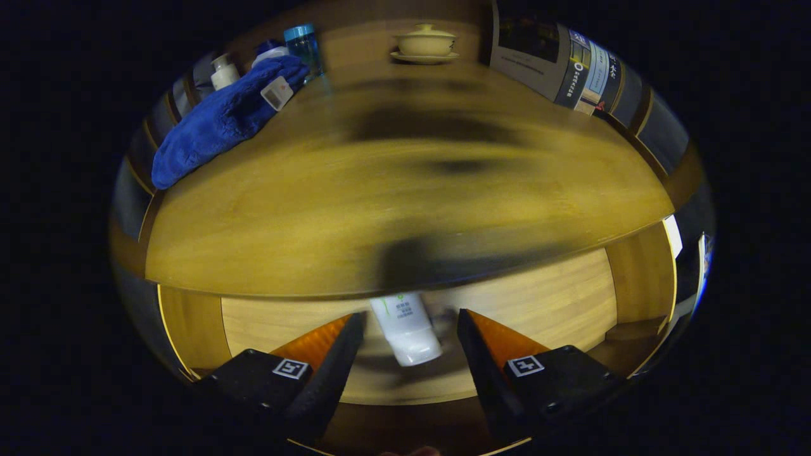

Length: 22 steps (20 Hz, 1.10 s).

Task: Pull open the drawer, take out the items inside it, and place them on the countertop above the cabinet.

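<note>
Gripper [410,323] with fingers spread, above the open drawer [545,304]. A white tube [405,329] lies on the drawer floor between the fingertips, untouched. Beyond, the wooden countertop [285,215] bears a blue cloth [218,120] far left and a lidded bowl [424,43] at the far edge.

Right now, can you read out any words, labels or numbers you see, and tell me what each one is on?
None can be read.
White tube in the open drawer, between the open tool's fingers: green mark and print, too small.
Small white tag on the blue towel: blurred.
Poster beyond the countertop: too small.
</note>
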Available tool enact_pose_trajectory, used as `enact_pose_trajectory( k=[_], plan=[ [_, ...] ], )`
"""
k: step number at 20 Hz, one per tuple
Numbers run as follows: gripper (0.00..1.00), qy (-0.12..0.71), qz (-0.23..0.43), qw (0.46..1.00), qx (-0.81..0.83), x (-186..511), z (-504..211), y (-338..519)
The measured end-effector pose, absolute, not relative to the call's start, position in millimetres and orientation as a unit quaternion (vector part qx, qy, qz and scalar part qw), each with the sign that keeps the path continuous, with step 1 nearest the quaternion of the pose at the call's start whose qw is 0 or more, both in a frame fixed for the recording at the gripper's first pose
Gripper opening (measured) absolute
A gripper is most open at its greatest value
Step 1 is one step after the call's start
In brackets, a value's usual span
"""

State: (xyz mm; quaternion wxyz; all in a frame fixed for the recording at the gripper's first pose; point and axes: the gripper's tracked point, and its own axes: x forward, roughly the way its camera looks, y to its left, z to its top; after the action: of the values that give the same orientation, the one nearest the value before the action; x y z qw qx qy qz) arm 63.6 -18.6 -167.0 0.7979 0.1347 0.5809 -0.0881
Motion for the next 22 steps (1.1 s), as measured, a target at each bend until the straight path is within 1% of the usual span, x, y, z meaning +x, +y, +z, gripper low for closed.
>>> enact_pose_trajectory(
  k=[4,7,8,9,11,15,16,19,22],
  plan=[
    [0.71,0.588,-0.092,0.786,0.166,64.4,-175.6,-2.4],
    [0.52,0.581,-0.124,0.787,0.167,69.1,-172.1,-1.4],
    [0.52,0.575,-0.139,0.791,0.158,70.6,-167.7,-4.9],
    [0.49,0.568,-0.153,0.794,0.153,73.6,-162.4,-7.9],
    [0.49,0.557,-0.174,0.797,0.155,81.3,-146.7,-9.1],
    [0.49,0.521,-0.190,0.820,0.142,116.0,-99.2,-12.8],
    [0.49,0.516,-0.200,0.821,0.137,86.6,-90.4,-4.7],
    [0.49,0.502,-0.240,0.821,0.129,79.4,-66.7,-34.0],
    [0.49,0.481,-0.260,0.828,0.122,69.9,-48.6,-48.4]
  ],
)
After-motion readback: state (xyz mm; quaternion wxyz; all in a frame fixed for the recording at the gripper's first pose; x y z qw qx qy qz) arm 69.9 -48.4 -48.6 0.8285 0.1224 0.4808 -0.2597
